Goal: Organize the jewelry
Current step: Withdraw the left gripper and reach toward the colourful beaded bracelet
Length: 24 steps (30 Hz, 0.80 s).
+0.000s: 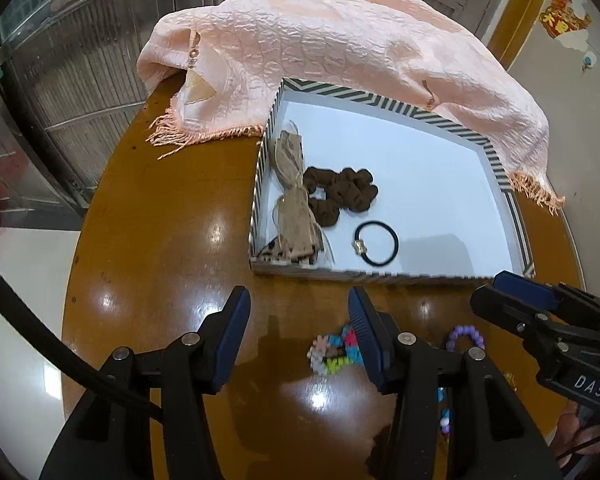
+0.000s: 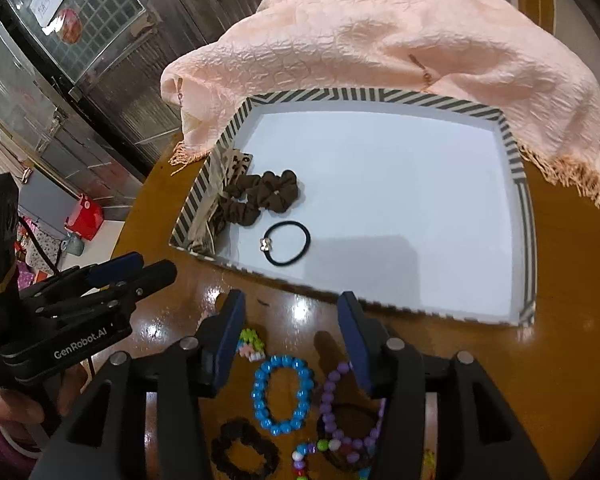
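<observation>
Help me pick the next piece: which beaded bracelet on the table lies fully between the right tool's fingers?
The bright blue beaded bracelet; the purple beaded bracelet sits partly under the right finger.

Two close downward views sharing tray (image 1: pixel 512 216)

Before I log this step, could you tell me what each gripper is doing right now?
Left gripper: open, nothing between its fingers, above the table.
Right gripper: open, holding nothing, over the blue bead bracelet.
</observation>
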{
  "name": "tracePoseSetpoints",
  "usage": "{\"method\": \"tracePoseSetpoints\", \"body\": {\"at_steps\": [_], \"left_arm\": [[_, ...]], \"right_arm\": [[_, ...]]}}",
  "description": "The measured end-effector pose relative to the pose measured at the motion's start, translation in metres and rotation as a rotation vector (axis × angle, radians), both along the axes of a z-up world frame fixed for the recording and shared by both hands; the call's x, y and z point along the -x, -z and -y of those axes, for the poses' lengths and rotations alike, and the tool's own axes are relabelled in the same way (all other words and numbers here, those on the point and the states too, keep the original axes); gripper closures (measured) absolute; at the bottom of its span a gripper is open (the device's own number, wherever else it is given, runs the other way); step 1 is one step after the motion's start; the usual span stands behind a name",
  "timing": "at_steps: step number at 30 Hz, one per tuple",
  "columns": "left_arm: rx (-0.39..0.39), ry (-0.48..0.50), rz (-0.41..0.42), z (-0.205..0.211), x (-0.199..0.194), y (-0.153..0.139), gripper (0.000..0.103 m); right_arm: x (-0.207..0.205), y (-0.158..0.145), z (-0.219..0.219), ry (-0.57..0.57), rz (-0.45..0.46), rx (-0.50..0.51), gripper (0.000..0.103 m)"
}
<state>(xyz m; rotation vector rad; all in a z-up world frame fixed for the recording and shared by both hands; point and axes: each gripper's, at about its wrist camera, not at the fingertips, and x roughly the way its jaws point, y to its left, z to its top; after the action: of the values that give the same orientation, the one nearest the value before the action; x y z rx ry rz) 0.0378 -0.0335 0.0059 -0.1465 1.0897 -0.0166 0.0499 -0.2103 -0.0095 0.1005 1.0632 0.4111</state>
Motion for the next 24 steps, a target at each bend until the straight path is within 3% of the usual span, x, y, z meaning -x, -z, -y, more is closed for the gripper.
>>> {"method": "tracePoseSetpoints", "body": {"at_steps": [9,15,24], "left_arm": [[0.001,0.012,-0.001,0.000,0.025,-0.001,0.070],[0.042,0.004,-0.006,-0.013,0.039,-0.002,0.070],[0.088,0.004,-0.068,-0.028,0.056,0.015,0.070]], "right_arm": [[0.031,0.000,0.005,0.014,0.001,0.008,0.052],[0.052,-0.007,0.017,0.037,0.019,0.016,0.052],[0.085,0.003,0.054,0.119,0.011,0.046,0.050]]}}
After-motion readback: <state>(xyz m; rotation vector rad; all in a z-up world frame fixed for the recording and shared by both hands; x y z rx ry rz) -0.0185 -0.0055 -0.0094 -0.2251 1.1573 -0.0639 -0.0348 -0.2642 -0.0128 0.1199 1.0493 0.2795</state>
